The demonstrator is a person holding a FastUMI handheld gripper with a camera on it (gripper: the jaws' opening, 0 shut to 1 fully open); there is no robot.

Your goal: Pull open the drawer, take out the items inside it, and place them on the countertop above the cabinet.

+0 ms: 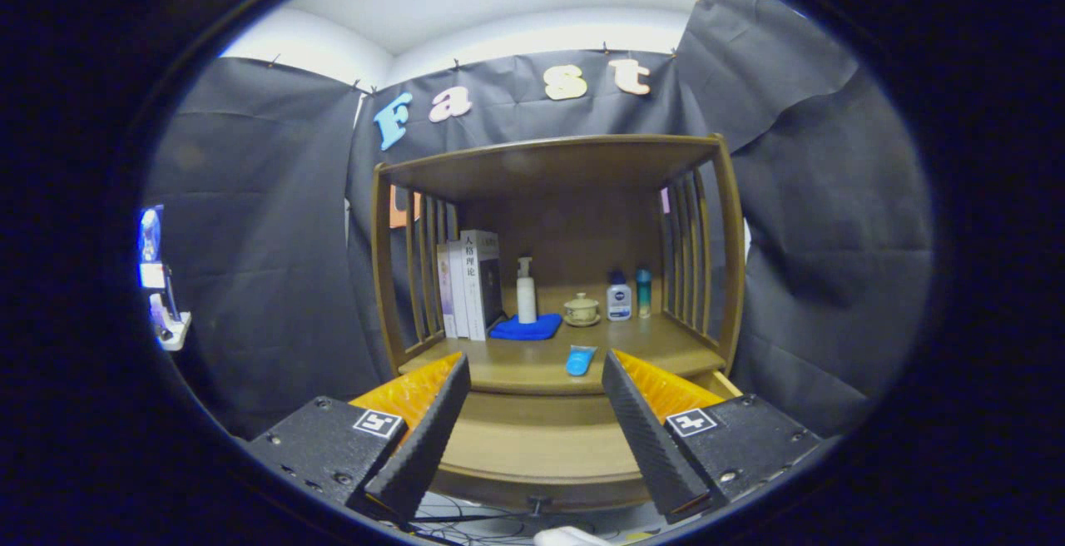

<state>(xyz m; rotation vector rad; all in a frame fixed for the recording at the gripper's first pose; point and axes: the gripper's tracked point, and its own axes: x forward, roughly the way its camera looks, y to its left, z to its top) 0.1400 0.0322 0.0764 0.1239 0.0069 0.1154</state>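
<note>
The gripper (532, 396) is held level, pointing straight ahead. Its two fingers (424, 438) stand wide apart, with nothing between them and nothing touching either one. Both run forward from their blocks and lean slightly inward toward the tips, left and right at about the same height and reach. Each block carries a square marker on top, just behind its finger. The jaws grip nothing.

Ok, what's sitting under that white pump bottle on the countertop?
The white pump bottle stands on the back edge of a folded blue cloth lying on the countertop. Anything beneath the cloth is covered. The gripper is open, well short of it.
</note>
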